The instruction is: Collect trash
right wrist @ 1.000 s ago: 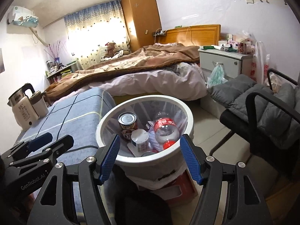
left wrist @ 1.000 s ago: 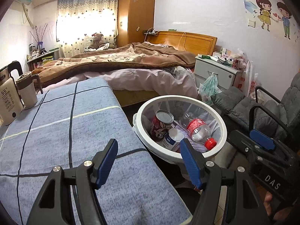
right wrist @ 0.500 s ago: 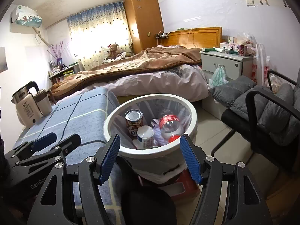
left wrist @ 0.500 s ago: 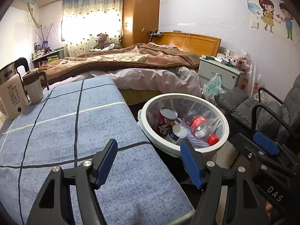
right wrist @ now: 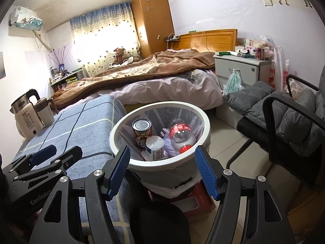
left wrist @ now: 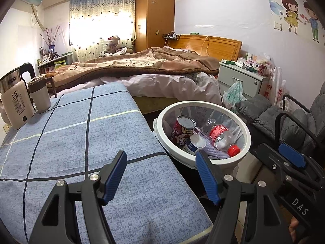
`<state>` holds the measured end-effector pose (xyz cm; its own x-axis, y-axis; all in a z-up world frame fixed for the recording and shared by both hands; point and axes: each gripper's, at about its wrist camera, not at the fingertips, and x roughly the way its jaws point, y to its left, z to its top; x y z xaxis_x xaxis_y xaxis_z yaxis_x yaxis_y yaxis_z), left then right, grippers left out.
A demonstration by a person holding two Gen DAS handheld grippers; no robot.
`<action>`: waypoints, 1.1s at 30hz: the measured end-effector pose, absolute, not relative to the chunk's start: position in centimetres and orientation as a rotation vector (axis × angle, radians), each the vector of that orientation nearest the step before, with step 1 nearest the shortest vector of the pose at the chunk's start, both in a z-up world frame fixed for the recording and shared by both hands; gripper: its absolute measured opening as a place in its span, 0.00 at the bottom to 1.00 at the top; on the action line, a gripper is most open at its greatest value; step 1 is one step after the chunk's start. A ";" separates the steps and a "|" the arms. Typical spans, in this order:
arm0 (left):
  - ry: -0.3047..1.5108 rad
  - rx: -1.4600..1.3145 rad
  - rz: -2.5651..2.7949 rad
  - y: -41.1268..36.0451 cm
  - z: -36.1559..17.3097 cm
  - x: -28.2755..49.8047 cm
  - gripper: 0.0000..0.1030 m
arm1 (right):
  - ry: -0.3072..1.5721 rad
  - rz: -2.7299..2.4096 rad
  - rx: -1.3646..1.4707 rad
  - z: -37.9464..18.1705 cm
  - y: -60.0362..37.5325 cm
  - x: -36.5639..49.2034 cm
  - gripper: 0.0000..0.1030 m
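I am holding my left tongs (left wrist: 161,175) wide apart and empty above the near edge of the blue checked surface (left wrist: 67,142). I am holding my right tongs (right wrist: 161,170) equally wide and empty, just in front of the near rim of the white trash bin (right wrist: 121,126).

The trash is lying inside the bin:
- a red can (right wrist: 142,131) is standing upright at the left;
- a small white cup (right wrist: 154,148) is leaning against the can;
- a clear bottle (right wrist: 181,137) with a red label is lying cap-down at the right.

In the left wrist view the bin (left wrist: 246,136) is sitting ahead and to the right of my left tongs, just beside the right edge of the surface.

A kettle (left wrist: 15,101) and a mug (left wrist: 39,95) are standing at the far left corner of the surface, well apart from both tongs. A grey padded chair (right wrist: 292,122) is standing to the right of the bin, with bare floor (right wrist: 229,140) showing between them. The bed (right wrist: 162,77) is lying beyond the far rim of the bin.
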<state>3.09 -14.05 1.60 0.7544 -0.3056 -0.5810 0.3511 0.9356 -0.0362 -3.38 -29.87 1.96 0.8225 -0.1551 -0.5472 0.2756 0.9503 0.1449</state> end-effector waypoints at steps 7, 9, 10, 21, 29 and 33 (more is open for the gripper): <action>0.623 0.079 -0.350 -14.1 1.5 3.1 0.71 | 0.561 -0.231 0.220 2.0 -29.8 -3.4 0.65; 0.624 0.078 -0.348 -14.1 1.5 3.1 0.71 | 0.564 -0.231 0.221 2.0 -29.7 -3.4 0.65; 0.623 0.079 -0.349 -14.1 1.5 3.1 0.71 | 0.564 -0.231 0.220 2.0 -29.7 -3.4 0.65; 0.629 0.081 -0.347 -14.0 1.6 3.1 0.71 | 0.570 -0.232 0.229 1.8 -29.8 -3.4 0.65; 0.623 0.080 -0.350 -14.1 1.6 3.1 0.71 | 0.572 -0.230 0.230 1.8 -29.7 -3.3 0.65; 0.625 0.082 -0.349 -14.1 1.6 3.1 0.71 | 0.571 -0.230 0.228 1.8 -29.7 -3.4 0.65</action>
